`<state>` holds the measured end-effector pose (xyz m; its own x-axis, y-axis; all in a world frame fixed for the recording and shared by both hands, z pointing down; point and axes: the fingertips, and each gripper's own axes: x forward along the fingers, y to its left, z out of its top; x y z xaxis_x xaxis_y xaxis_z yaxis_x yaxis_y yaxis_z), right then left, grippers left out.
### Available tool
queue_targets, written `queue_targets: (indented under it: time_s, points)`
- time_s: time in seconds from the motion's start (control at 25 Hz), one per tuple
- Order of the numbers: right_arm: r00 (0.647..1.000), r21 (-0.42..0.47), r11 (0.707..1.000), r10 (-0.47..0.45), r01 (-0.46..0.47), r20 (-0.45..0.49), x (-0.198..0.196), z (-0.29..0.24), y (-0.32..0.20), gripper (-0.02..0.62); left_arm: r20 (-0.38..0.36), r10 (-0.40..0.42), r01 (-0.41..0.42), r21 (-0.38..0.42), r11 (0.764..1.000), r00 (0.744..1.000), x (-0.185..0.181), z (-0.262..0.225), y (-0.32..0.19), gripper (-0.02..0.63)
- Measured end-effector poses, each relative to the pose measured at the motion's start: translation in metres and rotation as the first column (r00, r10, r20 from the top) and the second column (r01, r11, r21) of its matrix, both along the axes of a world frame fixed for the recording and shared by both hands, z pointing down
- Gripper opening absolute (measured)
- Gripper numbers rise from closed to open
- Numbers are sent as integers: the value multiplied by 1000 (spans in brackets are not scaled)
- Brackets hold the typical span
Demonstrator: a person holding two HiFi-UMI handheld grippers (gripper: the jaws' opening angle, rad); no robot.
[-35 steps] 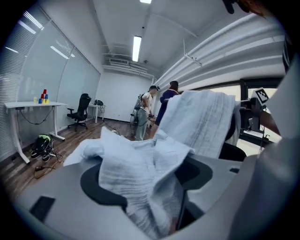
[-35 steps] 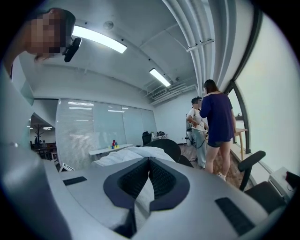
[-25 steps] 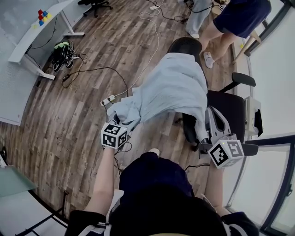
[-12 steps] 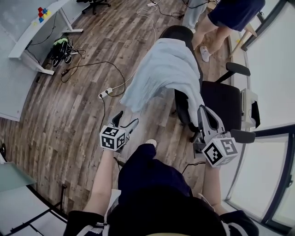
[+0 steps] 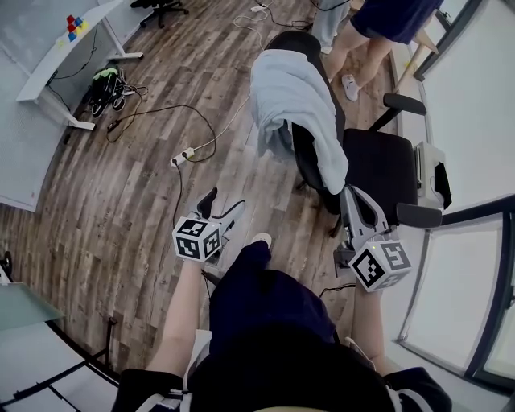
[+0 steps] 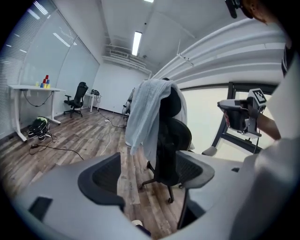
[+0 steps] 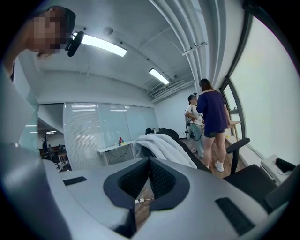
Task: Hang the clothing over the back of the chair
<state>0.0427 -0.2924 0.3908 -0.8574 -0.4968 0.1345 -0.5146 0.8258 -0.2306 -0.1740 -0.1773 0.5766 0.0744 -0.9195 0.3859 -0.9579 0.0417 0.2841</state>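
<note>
A light blue garment [image 5: 294, 96] is draped over the backrest of a black office chair [image 5: 378, 169], hanging down both sides. In the left gripper view the garment [image 6: 146, 110] covers the chair [image 6: 172, 140] straight ahead, some way off. My left gripper [image 5: 225, 203] is open and empty above the wood floor, its jaws [image 6: 150, 176] wide apart. My right gripper [image 5: 348, 193] is shut with its tips just below the garment's lower hem, beside the seat. Its jaws [image 7: 150, 164] meet with nothing between them, and the garment [image 7: 164, 146] lies beyond.
Two people [image 5: 378, 20] stand behind the chair. A power strip [image 5: 183, 154] and cables lie on the floor to the left. A white desk [image 5: 72, 48] and a bag [image 5: 109, 80] are far left. Glass panels [image 5: 475, 241] line the right side.
My left gripper let go of the garment's edge and drew back open. The garment fell in against the chair back and hangs there. The right gripper stayed shut near the hem.
</note>
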Motion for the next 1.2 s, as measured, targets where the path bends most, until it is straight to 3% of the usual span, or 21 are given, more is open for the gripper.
queue_targets:
  time_s: [0.56, 0.8, 0.96, 1.2]
  points:
    - [999, 12, 1000, 27, -27, 34, 45, 1, 40, 28, -44, 74, -66, 169, 983, 996, 69, -80, 8, 348]
    - [996, 5, 996, 84, -84, 28, 67, 7, 52, 28, -19, 91, -85, 214, 973, 996, 86, -110, 14, 283]
    - [993, 10, 993, 121, -121, 12, 80, 14, 58, 28, 34, 116, -121, 260, 958, 993, 100, -134, 15, 192]
    - [986, 14, 986, 164, -164, 4, 99, 21, 62, 28, 56, 162, -171, 303, 937, 985, 123, -154, 13, 77]
